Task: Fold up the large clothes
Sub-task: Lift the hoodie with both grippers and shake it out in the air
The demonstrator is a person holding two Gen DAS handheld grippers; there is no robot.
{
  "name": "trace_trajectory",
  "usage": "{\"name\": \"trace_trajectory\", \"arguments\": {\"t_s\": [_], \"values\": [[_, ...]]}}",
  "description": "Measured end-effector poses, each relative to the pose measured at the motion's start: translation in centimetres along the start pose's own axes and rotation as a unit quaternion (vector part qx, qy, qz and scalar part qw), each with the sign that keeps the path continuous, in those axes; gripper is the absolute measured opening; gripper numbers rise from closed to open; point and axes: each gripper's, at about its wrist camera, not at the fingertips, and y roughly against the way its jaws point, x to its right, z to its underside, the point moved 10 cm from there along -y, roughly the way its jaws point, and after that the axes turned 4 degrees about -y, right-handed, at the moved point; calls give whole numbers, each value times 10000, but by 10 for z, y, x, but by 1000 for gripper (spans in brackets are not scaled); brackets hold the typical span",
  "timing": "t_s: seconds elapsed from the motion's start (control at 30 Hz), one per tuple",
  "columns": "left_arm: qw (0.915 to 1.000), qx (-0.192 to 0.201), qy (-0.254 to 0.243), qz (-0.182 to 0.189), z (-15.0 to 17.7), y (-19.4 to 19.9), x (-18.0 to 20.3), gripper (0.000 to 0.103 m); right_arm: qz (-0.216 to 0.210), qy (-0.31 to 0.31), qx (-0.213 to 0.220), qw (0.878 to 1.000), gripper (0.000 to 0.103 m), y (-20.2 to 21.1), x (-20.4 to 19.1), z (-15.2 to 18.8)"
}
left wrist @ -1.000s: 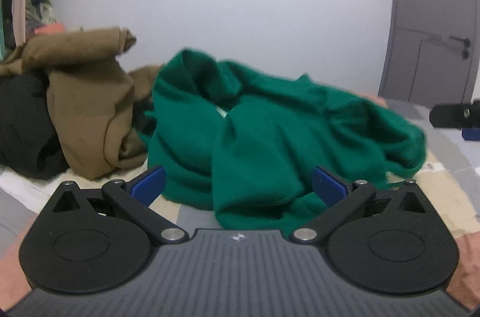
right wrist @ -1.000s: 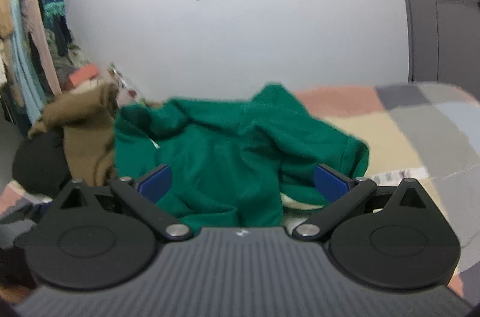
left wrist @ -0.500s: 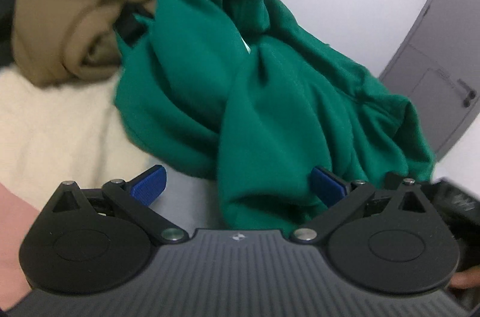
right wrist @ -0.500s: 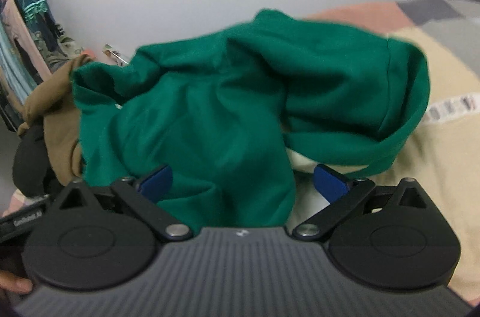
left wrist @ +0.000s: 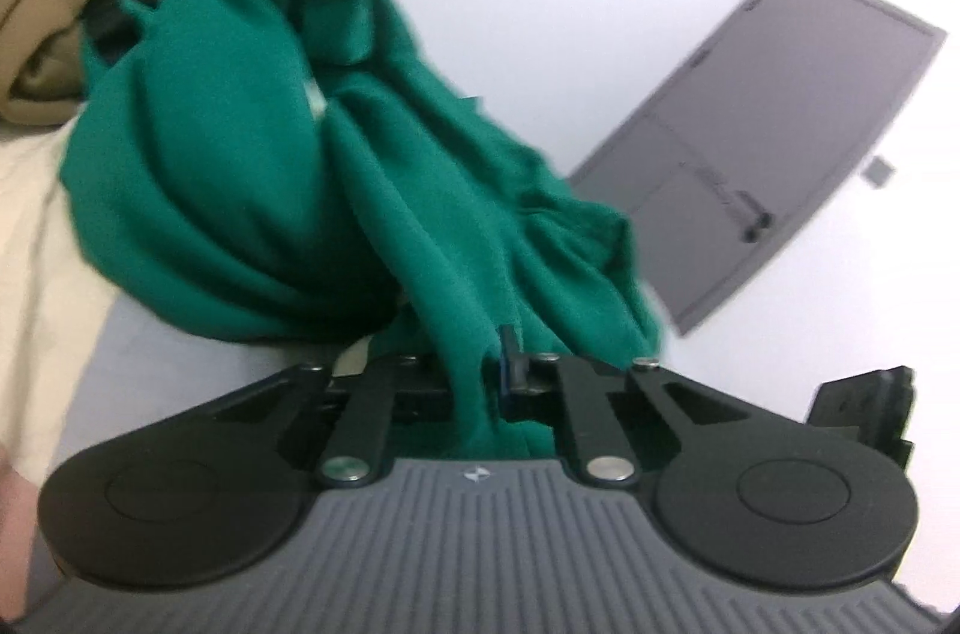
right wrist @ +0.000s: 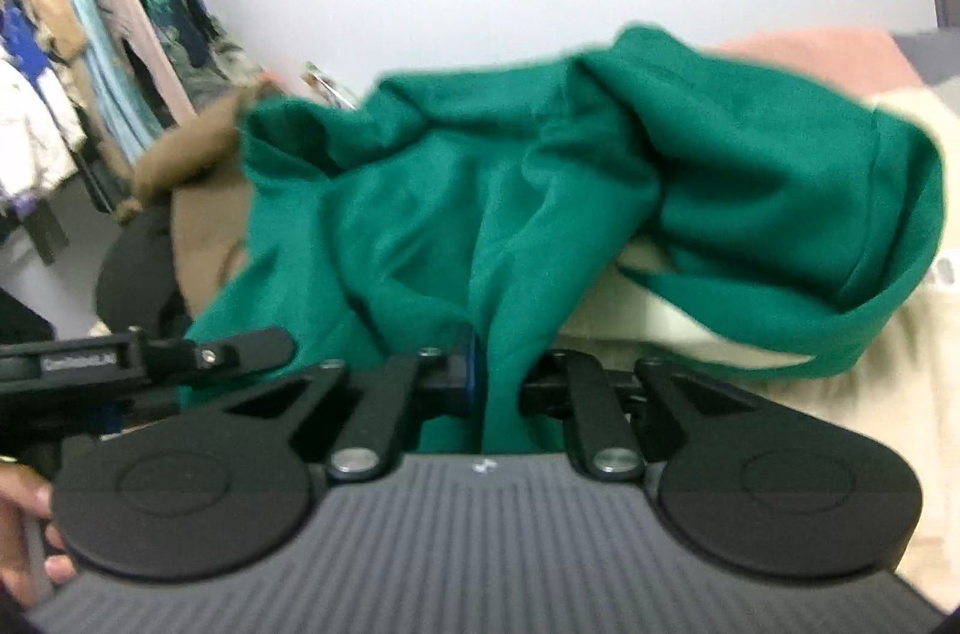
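Where the green garment (left wrist: 252, 190) lies heaped on the patchwork bedcover (left wrist: 54, 238), we record both tools closed upon it.

Item: left gripper (left wrist: 480, 376). Jaws drawn together on a fold of the green cloth, which runs down between the fingers and bunches behind them.

Item: right gripper (right wrist: 486, 376). Jaws likewise pinched tight on a separate fold near the front edge of the heap; a blue finger pad (right wrist: 471, 358) shows just left of the trapped cloth.

Item: green garment, also in the right view (right wrist: 540, 190). Crumpled, rising in a mound, with a hemmed edge curling out to the right over cream fabric.

Item: brown garment (left wrist: 54, 10), piled just beside and partly behind the green one, on its left.

Item: grey door (left wrist: 780, 142) in the white wall beyond.

Item: clothes rack (right wrist: 90, 52), hung with mixed clothing, far left in the right view.

We note the left tool's body (right wrist: 120, 364) at the right view's left edge.
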Motion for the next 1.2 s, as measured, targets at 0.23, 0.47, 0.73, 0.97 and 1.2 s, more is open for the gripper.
{"name": "trace_trajectory", "arguments": {"t_s": [0.23,0.47,0.73,0.97,1.2], "values": [[9960,254,-358,773,5,44,55,12,-474,33,502,9976,11,69,-23,-22],[9869,253,-690,1437,32,97,124,12,-766,108,961,9924,11,137,-40,-33],[9800,-363,-864,1756,91,138,186,12,-612,142,1015,9929,12,199,-48,-10],[9852,-1141,-993,808,143,136,171,13,-1,34,221,9998,14,199,-35,37],[9884,-1309,-742,221,139,134,143,77,504,-35,-323,9982,50,183,-21,49]]}}
